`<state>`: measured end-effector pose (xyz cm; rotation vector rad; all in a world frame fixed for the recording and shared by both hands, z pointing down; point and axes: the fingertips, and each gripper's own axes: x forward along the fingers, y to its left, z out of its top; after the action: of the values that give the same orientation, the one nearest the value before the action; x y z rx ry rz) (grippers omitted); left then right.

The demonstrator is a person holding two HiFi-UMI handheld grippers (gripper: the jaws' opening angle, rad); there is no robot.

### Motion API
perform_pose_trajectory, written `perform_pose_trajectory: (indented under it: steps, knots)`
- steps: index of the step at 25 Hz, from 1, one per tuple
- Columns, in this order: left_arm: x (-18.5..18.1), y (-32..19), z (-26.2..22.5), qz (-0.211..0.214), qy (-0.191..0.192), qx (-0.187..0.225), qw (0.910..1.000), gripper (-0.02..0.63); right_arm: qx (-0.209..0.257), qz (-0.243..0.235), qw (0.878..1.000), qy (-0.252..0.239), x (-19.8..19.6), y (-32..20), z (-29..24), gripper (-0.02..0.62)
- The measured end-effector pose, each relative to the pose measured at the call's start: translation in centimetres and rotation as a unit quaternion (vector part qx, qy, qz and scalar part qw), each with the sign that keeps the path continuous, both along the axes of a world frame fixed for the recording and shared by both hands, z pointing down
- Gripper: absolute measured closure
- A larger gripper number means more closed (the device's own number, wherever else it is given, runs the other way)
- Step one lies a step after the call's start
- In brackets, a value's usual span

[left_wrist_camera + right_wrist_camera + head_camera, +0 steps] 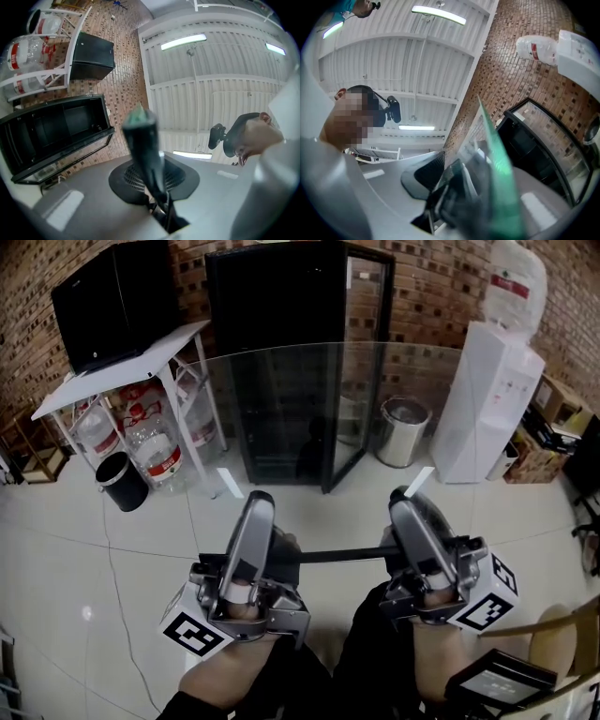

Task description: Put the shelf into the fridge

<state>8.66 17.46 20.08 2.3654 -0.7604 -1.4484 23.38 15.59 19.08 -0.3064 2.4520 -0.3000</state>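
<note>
The clear glass shelf [309, 427] with a dark front trim [337, 555] is held level in front of me, reaching toward the black fridge [281, 381], whose glass door [364, 371] stands open to the right. My left gripper [259, 510] is shut on the shelf's near left edge, and my right gripper [405, 504] is shut on its near right edge. In the left gripper view the shelf [146, 145] runs edge-on between the jaws, with the fridge [51, 131] to the left. The right gripper view shows the greenish glass edge [502, 173] between the jaws and the fridge [534, 150] beyond.
A white table [66, 395] at the back left carries a black box [112, 296], with water bottles [155, 442] under it and a black bin [122, 482] beside it. A silver bin [403, 430] and a white water dispenser [492, 399] stand right of the fridge. A wooden chair [562, 643] is near right.
</note>
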Motion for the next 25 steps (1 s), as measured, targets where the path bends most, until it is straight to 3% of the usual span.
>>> perform_pose_trajectory:
  steps: [6, 14, 25]
  knots:
    - [-0.1, -1.2, -0.6, 0.018, -0.014, 0.005, 0.9997, 0.575, 0.009, 0.023, 1.000, -0.011, 0.5, -1.1, 0.1, 0.522]
    - [-2.3, -2.6, -1.5, 0.034, -0.025, 0.005, 0.9991, 0.575, 0.012, 0.034, 0.999, -0.026, -1.8, -2.3, -0.1, 0.522]
    - [-5.1, -2.1, -1.6, 0.018, -0.030, 0.001, 0.9994, 0.575, 0.012, 0.025, 0.999, -0.028, -4.8, -2.2, -0.3, 0.520]
